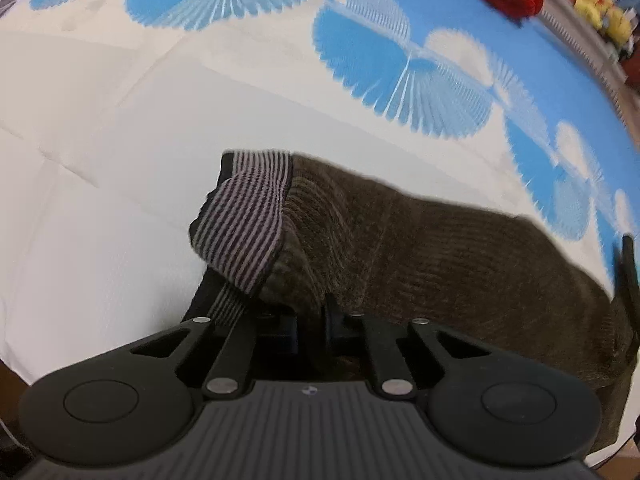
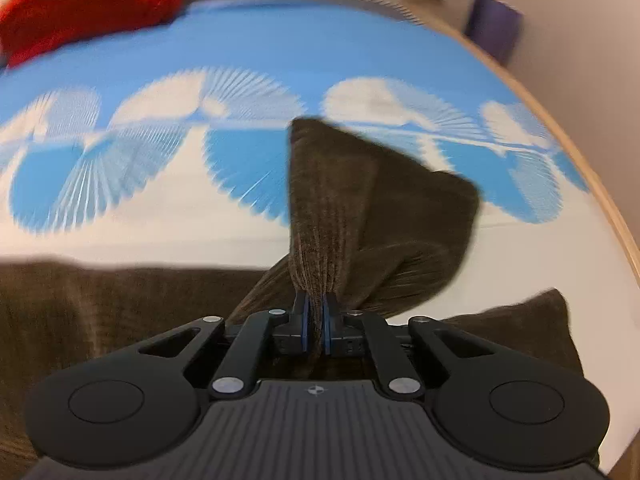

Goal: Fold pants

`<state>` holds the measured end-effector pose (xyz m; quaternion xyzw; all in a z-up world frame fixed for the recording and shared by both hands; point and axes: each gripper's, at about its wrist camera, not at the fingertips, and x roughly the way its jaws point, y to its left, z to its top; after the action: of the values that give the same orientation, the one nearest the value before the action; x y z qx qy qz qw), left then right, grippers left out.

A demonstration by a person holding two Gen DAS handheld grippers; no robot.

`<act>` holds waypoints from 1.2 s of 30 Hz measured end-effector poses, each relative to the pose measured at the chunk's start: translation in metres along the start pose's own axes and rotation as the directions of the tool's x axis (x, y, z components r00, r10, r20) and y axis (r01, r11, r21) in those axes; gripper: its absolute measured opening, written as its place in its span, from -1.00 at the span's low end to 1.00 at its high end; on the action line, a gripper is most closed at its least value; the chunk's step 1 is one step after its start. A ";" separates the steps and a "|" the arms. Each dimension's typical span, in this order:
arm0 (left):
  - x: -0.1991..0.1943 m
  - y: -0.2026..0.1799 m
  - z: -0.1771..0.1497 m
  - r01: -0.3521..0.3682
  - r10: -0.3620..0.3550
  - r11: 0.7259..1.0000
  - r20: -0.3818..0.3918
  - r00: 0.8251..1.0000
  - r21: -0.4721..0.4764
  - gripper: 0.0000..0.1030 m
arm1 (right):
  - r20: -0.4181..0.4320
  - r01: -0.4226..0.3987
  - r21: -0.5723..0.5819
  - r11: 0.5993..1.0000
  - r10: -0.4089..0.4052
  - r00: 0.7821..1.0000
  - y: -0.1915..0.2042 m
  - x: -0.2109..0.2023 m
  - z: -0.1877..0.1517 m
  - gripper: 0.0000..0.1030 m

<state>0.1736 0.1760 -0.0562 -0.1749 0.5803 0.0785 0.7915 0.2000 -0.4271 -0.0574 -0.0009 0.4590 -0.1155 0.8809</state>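
- Lying across the white and blue bedcover [image 1: 120,128] are the brown corduroy pants [image 1: 420,240], spread from the striped waistband [image 1: 248,216] on the left of your left wrist view toward the lower right.
- Your left gripper [image 1: 311,312] points steeply down at the waist end; its jaws are drawn together on a fold of the brown cloth just beside the waistband, which bulges up over the near finger.
- Your right gripper [image 2: 316,312] pinches a bunched ridge of the pants [image 2: 332,208] between its blue pads [image 2: 306,320]; the pads press on the cloth from both sides.
- From that pinch the cloth rises in a peaked flap toward the blue fan pattern of the bedcover [image 2: 280,40], while more of the pants lies flat to the lower left and lower right of the right wrist view.
- A red cushion [image 2: 88,0] rests at the far edge of the bed, well apart from the pants; it also shows at the top of the left wrist view.
- A wooden bed edge [image 2: 592,184] curves along the right side of the right wrist view.
- Both views are blurred, so finer detail of the cloth cannot be told.
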 end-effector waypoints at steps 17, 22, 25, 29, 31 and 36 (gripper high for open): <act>-0.024 -0.003 -0.030 -0.072 0.074 0.948 0.005 0.997 0.310 -0.59 | -0.322 -0.170 0.218 0.961 0.235 0.917 -0.117 -0.041 -0.115 -0.79; -0.017 0.000 -0.022 -0.012 0.018 0.981 -0.033 0.999 0.194 0.01 | -0.092 -0.129 0.206 0.970 0.150 0.984 -0.133 -0.053 -0.093 -0.03; -0.007 0.005 -0.016 -0.017 0.025 0.992 -0.068 0.997 0.122 0.06 | 0.024 -0.116 0.135 0.984 0.113 0.993 -0.121 -0.055 -0.077 0.15; 0.002 0.009 -0.011 -0.038 0.045 0.996 -0.092 0.995 0.078 0.04 | -0.033 -0.047 -0.025 0.999 0.046 0.998 -0.080 -0.020 -0.071 0.19; 0.004 0.010 -0.010 -0.053 0.060 0.996 -0.093 0.994 0.077 -0.07 | -0.053 -0.017 -0.122 0.992 0.010 0.999 -0.063 -0.006 -0.072 0.13; -0.001 0.009 -0.009 -0.088 0.093 0.992 -0.051 0.994 0.092 -0.71 | -0.097 0.059 -0.100 0.993 -0.069 0.993 -0.079 0.007 -0.071 -0.85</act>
<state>0.1623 0.1807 -0.0598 -0.1145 0.6122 0.0834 0.7779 0.1309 -0.4986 -0.0956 -0.0526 0.5073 -0.1212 0.8516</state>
